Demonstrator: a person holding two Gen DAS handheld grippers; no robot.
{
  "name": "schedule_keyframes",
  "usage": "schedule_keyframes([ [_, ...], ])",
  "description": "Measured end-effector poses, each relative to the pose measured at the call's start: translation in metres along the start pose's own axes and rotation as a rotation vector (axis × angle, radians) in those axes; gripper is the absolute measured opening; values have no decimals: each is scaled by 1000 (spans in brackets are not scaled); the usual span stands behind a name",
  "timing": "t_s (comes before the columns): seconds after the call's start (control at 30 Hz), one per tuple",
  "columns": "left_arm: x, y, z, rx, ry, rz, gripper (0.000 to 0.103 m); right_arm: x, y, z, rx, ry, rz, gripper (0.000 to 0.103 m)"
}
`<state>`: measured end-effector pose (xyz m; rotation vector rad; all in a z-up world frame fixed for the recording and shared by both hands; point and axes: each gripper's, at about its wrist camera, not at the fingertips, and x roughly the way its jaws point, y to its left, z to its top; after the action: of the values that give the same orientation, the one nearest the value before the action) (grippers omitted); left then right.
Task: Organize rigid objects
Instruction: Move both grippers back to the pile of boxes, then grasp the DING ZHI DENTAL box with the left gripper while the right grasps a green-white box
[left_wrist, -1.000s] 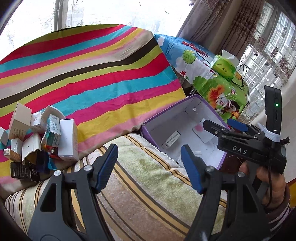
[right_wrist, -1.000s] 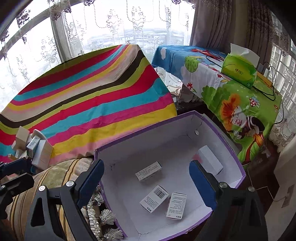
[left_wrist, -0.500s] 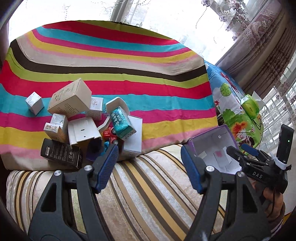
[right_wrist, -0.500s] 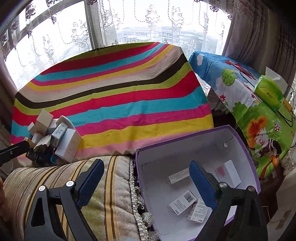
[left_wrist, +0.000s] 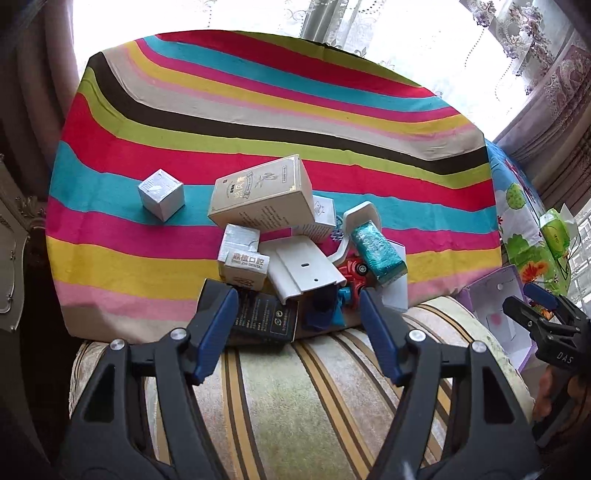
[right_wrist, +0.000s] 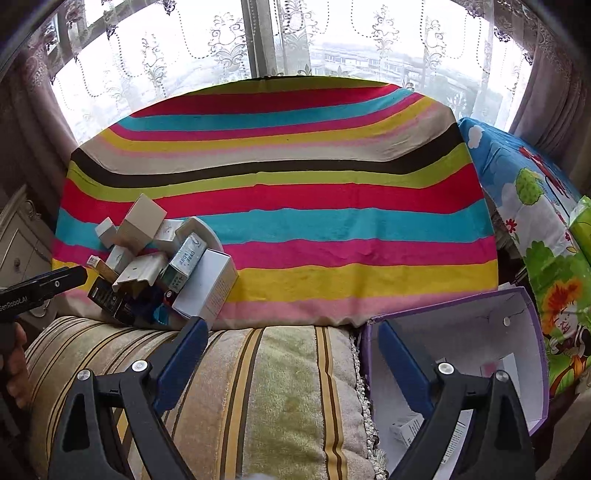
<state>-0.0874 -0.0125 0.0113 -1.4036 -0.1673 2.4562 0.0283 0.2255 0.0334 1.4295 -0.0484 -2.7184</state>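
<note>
A heap of small boxes lies on the striped cloth (left_wrist: 258, 122): a beige box (left_wrist: 264, 195), a silver cube (left_wrist: 161, 194), a dental box (left_wrist: 242, 264), a white bracket (left_wrist: 303, 267), a black box (left_wrist: 264, 319), a teal packet (left_wrist: 376, 253) and a red toy car (left_wrist: 354, 271). My left gripper (left_wrist: 297, 325) is open and empty, just in front of the heap. My right gripper (right_wrist: 291, 358) is open and empty over the striped cushion (right_wrist: 280, 391). The purple-edged white box (right_wrist: 480, 354) sits at the right with a few small cartons inside; the heap (right_wrist: 162, 266) is at the left.
A cartoon-print tablecloth (right_wrist: 535, 206) with a green tissue pack (left_wrist: 556, 230) is at the right. A white cabinet (right_wrist: 18, 240) stands at the left. Window and lace curtains are behind the cloth.
My left gripper has swung left from the purple box to face the heap and come close to it. My right gripper has turned left and away from the box interior.
</note>
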Motion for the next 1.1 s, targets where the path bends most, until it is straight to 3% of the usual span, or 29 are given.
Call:
schedule_keyframes([
  [0.13,11,14,2,20,36,43,71,13,19,11,-38,25,27,94],
  [0.47,38,24,11,37,101,72,61,57,60,26,-123,103,54,94],
  [0.7,48,32,15,27,104,75,57,77,87,33,-203,114,47,94],
  [0.9,53,35,15,21,109,65,53,95,96,40,-200,136,57,93],
  [1.1,57,38,16,7,116,47,51,112,97,41,-175,179,78,74],
])
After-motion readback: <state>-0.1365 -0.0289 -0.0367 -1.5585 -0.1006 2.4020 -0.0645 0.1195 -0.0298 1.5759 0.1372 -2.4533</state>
